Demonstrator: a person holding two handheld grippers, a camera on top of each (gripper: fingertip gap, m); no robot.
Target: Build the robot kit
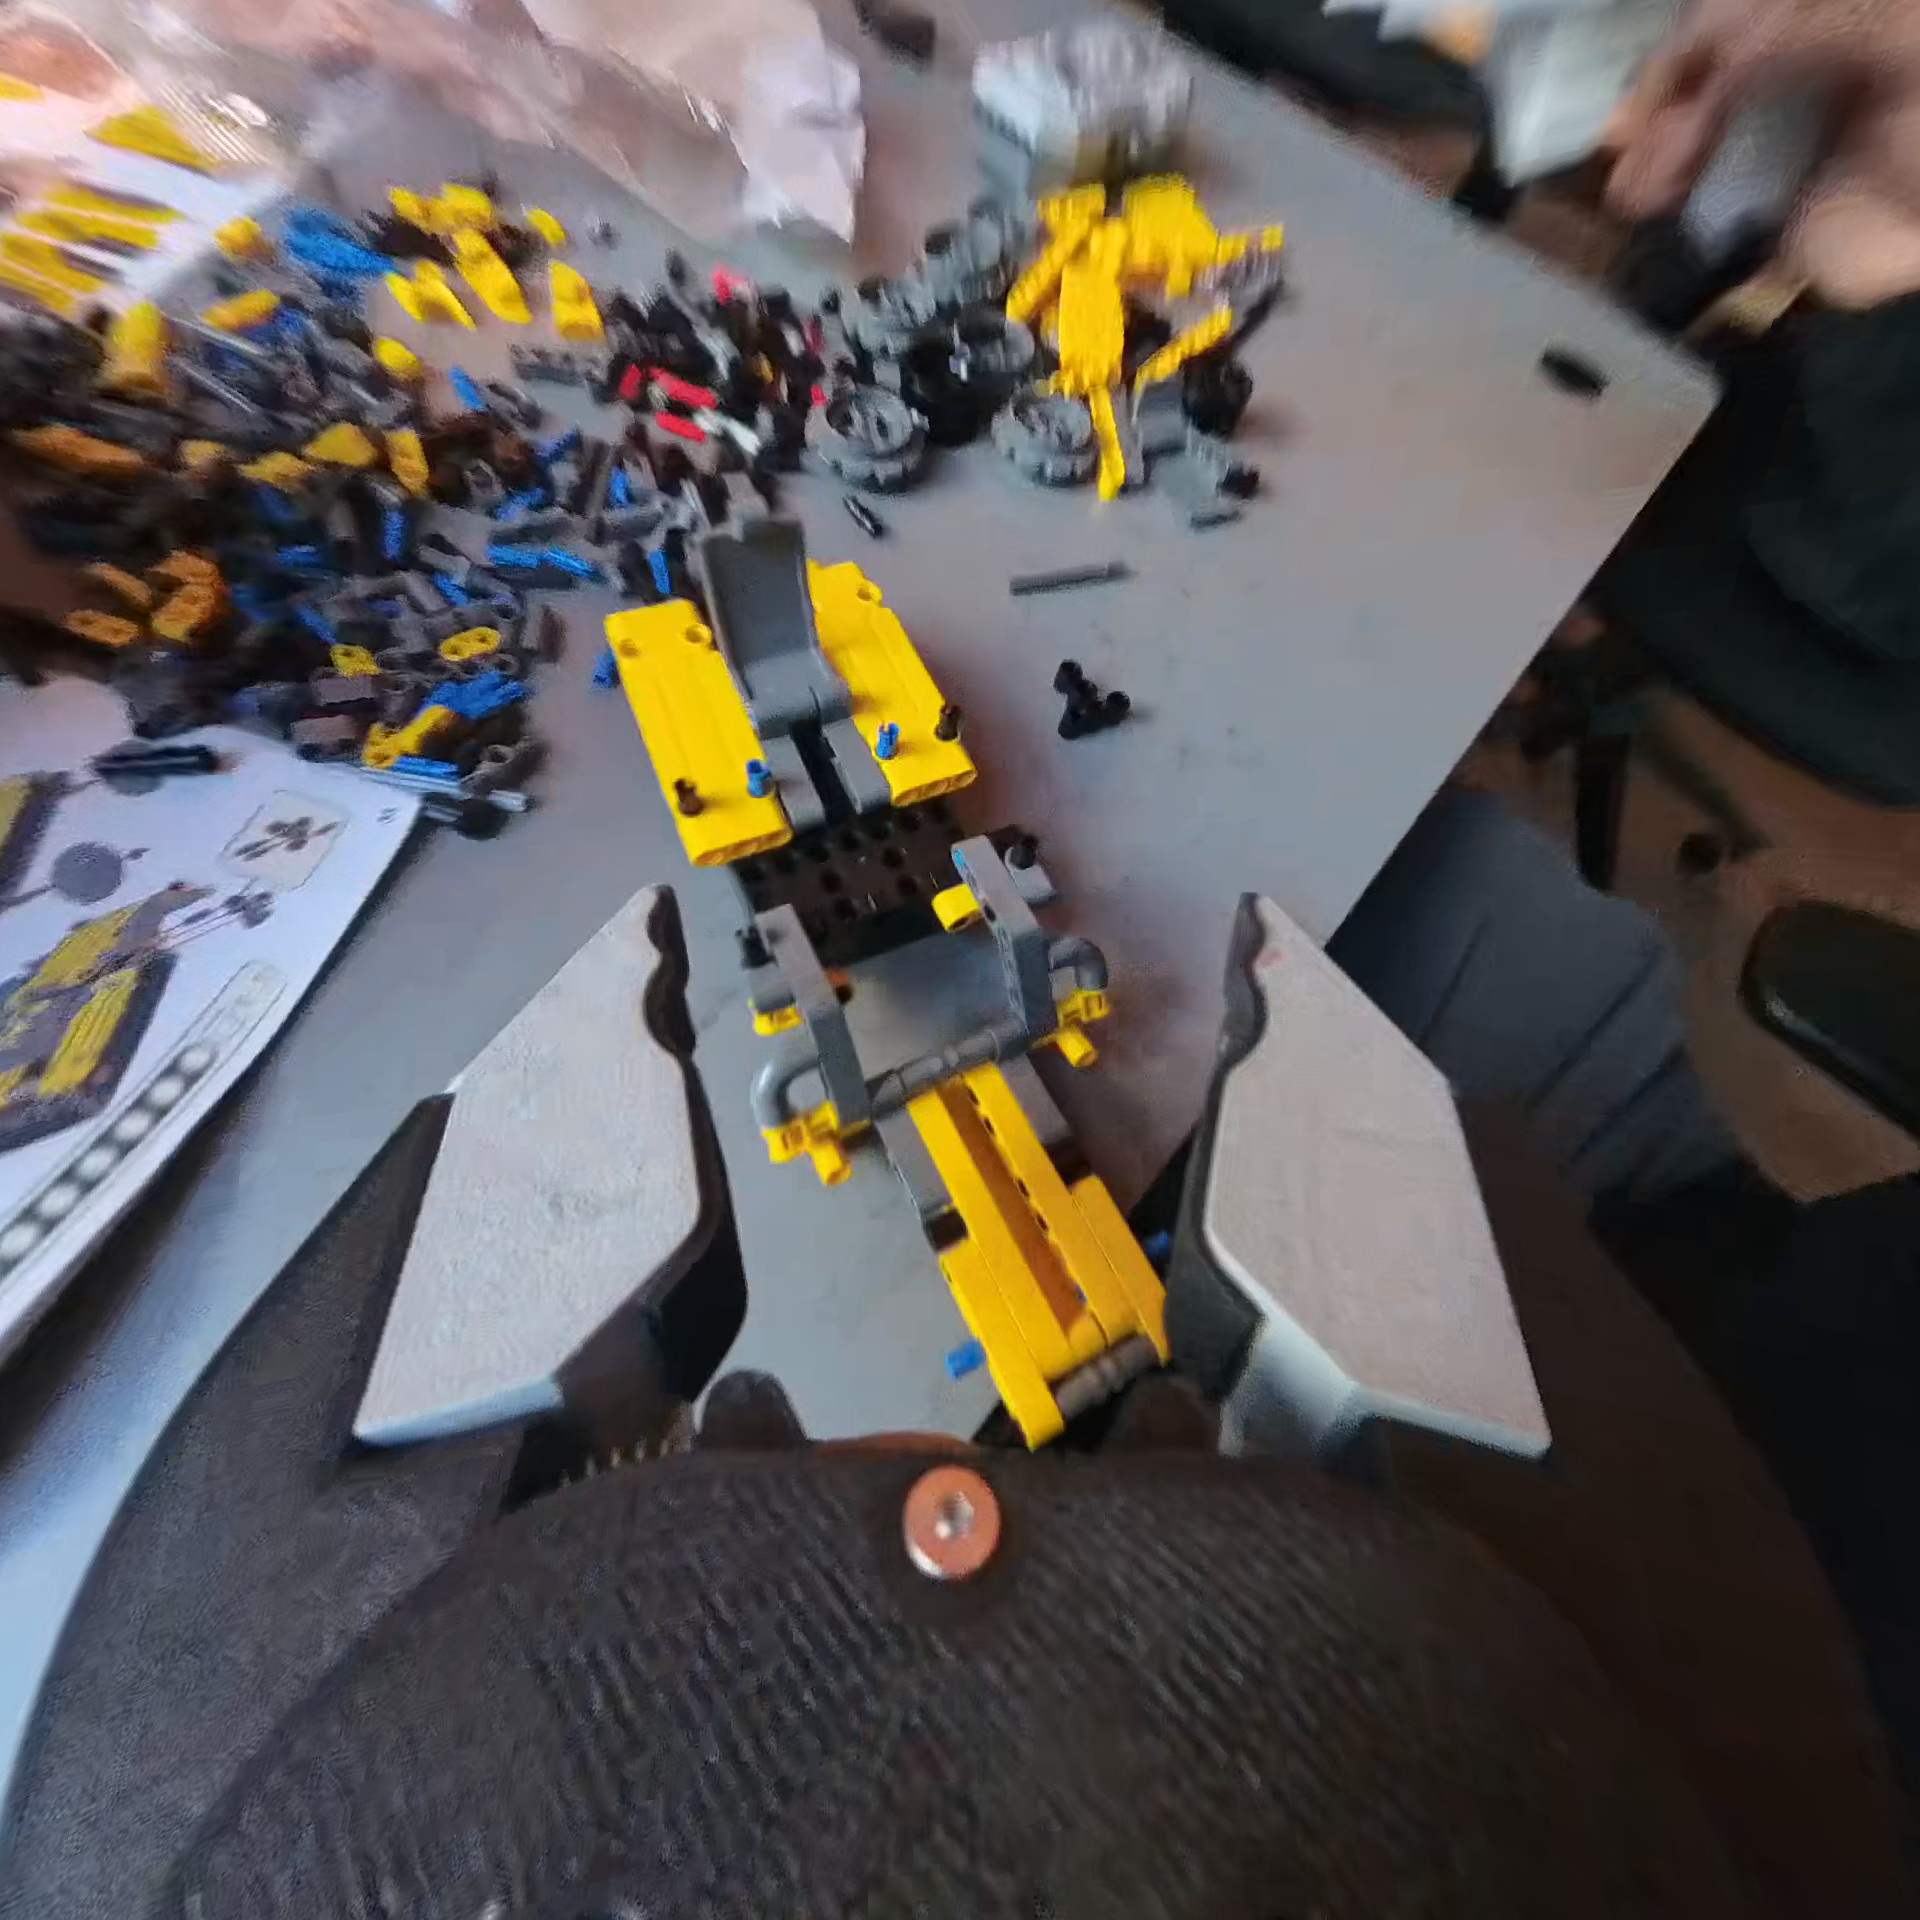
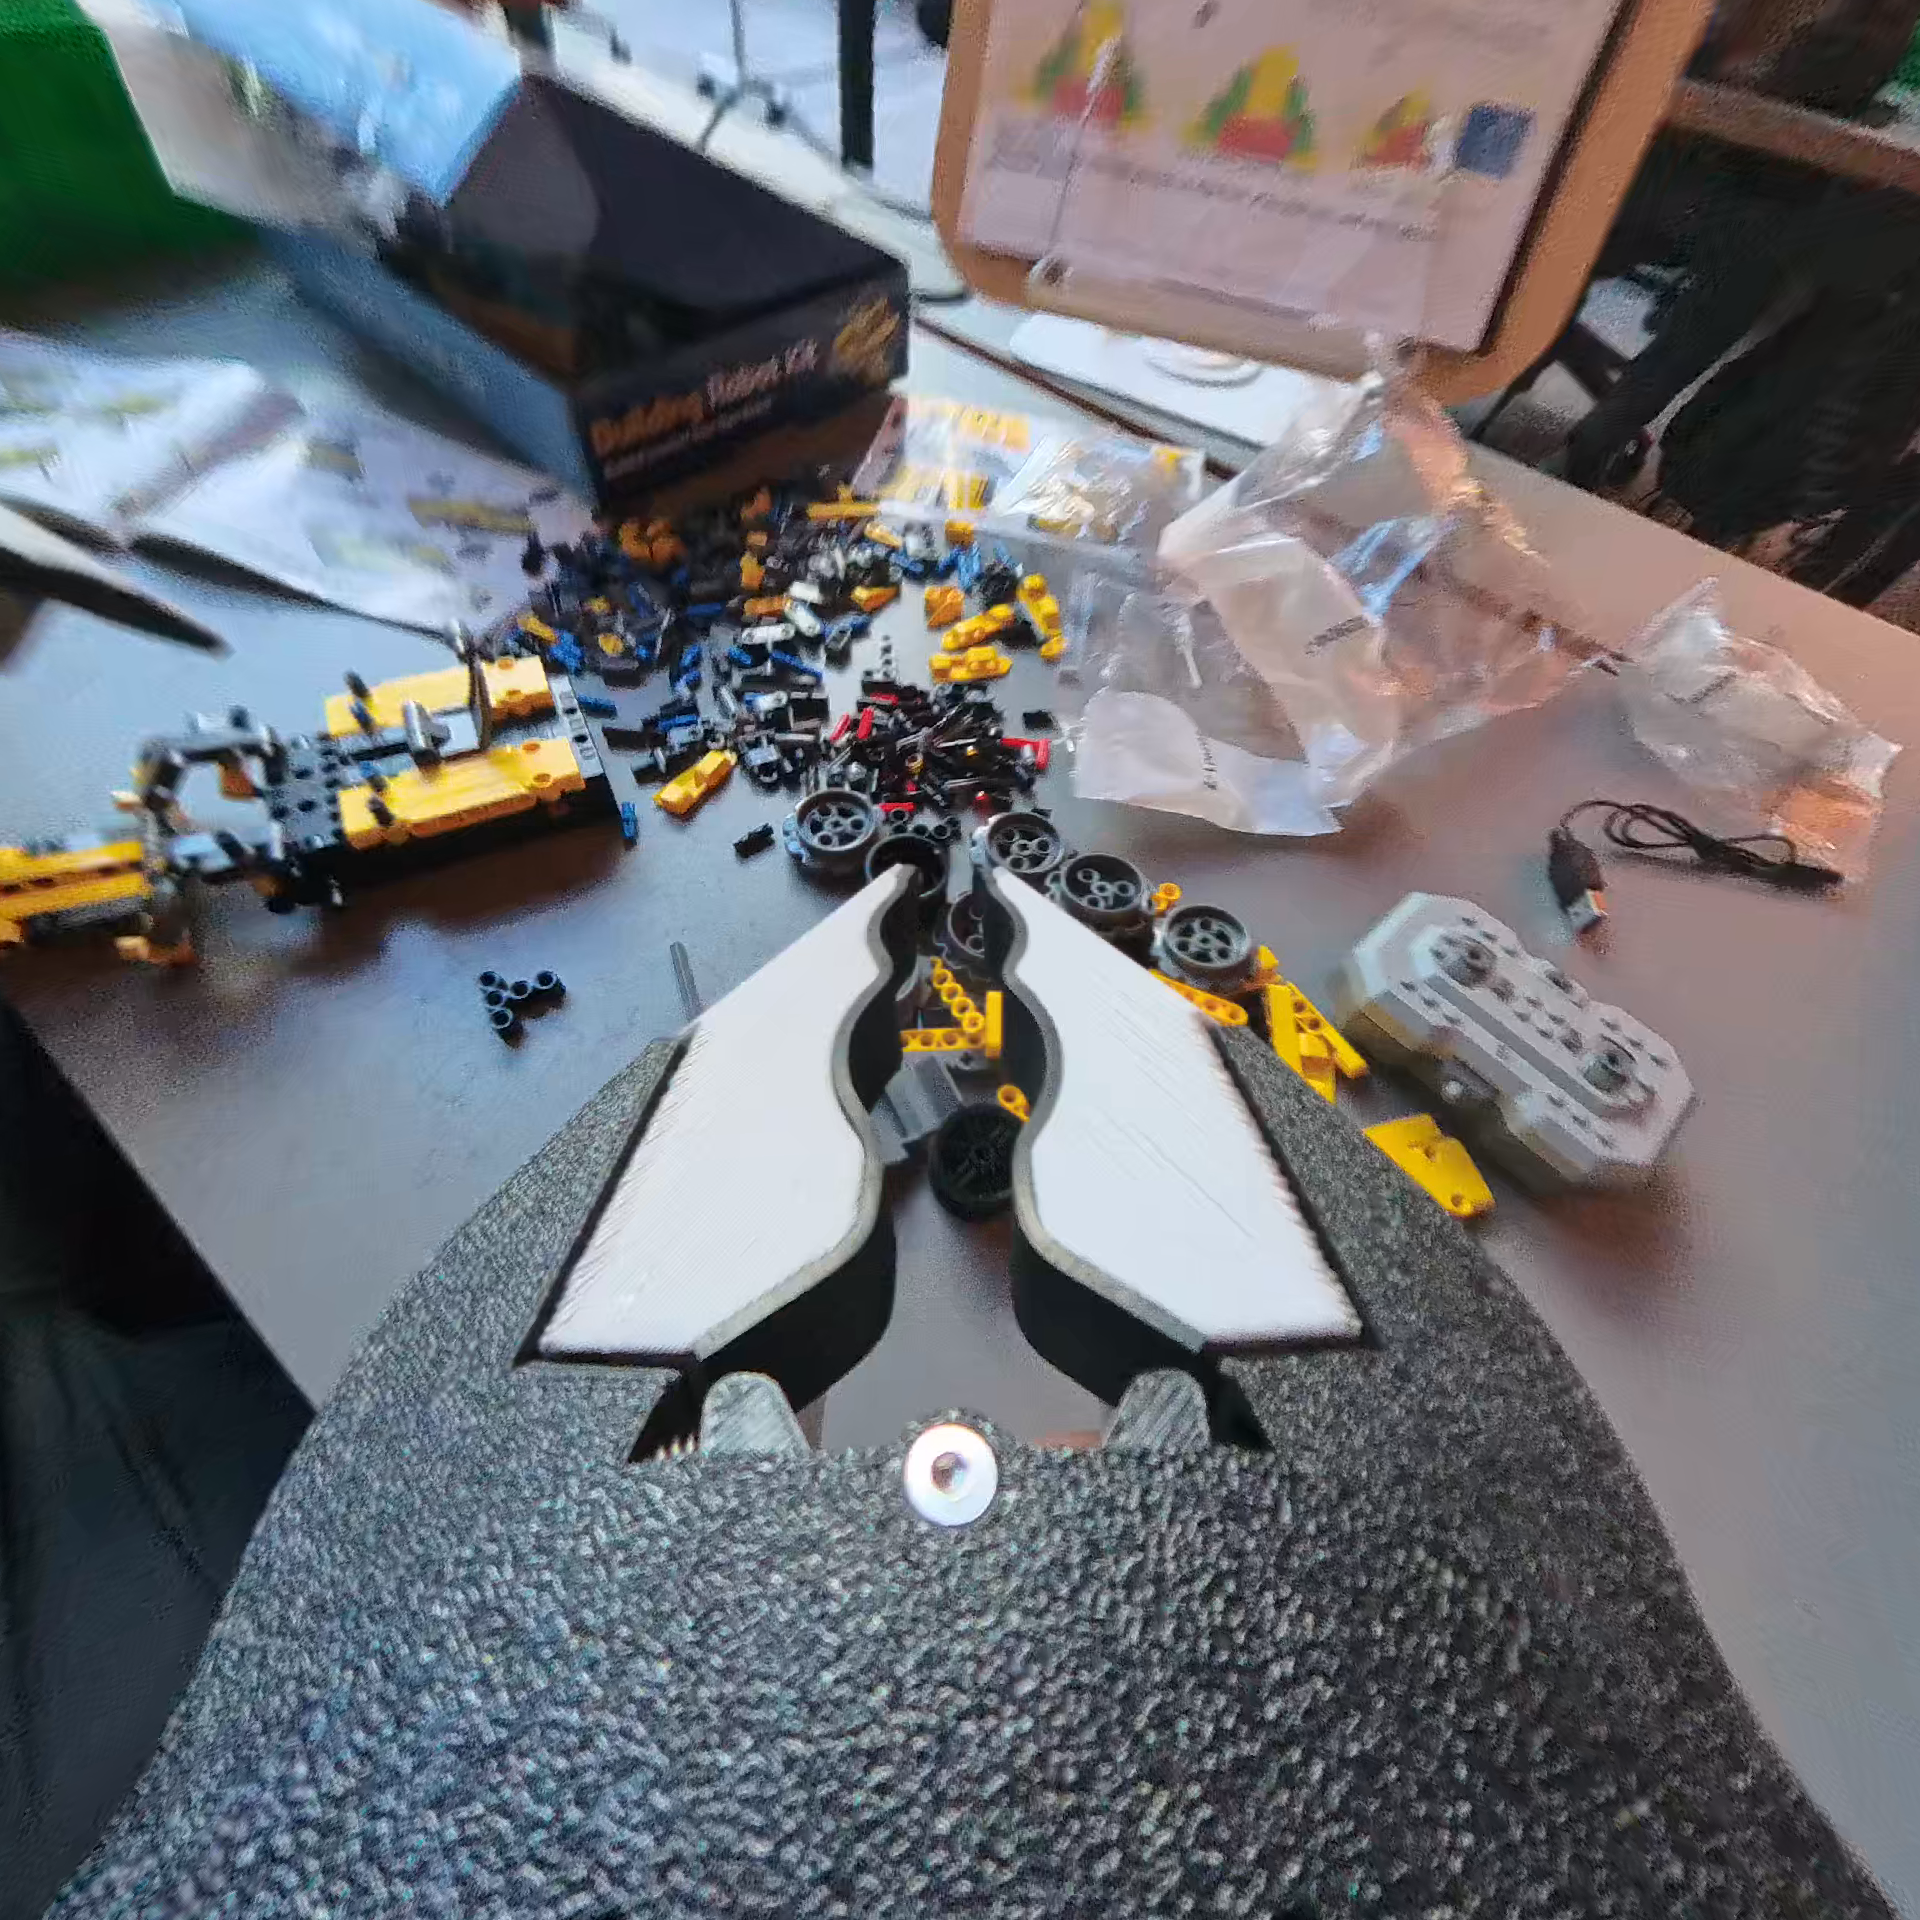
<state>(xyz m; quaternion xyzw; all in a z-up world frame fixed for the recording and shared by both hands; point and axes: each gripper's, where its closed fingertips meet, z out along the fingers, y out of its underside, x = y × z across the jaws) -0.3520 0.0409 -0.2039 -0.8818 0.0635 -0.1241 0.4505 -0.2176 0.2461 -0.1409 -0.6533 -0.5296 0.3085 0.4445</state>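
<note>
My left gripper (image 1: 956, 914) is open wide, low over the grey table (image 1: 1299, 644). A long yellow, grey and black brick model (image 1: 790, 707) lies between its fingers; the model's yellow beam end rests close by the right finger's inner face. The model also shows in the right wrist view (image 2: 416, 779). My right gripper (image 2: 948, 883) is nearly shut with only a narrow gap, nothing clamped. It hovers over a small yellow and grey sub-assembly (image 2: 961, 1023) with a black wheel, next to a row of grey wheel hubs (image 2: 1101, 894).
A pile of loose small parts (image 2: 790, 644) covers the table's middle. A dark box (image 2: 665, 312), clear plastic bags (image 2: 1330, 623), a grey motor block (image 2: 1517, 1039), a black cable (image 2: 1662, 842) and an open instruction booklet (image 1: 156, 987) lie around. A dark chair (image 1: 1507, 987) stands beside the table. My right gripper is the nearer one to the grey motor block (image 2: 1517, 1039): about 20 cm, against 40 cm. Seen from the left wrist view (image 1: 1115, 71) as well.
</note>
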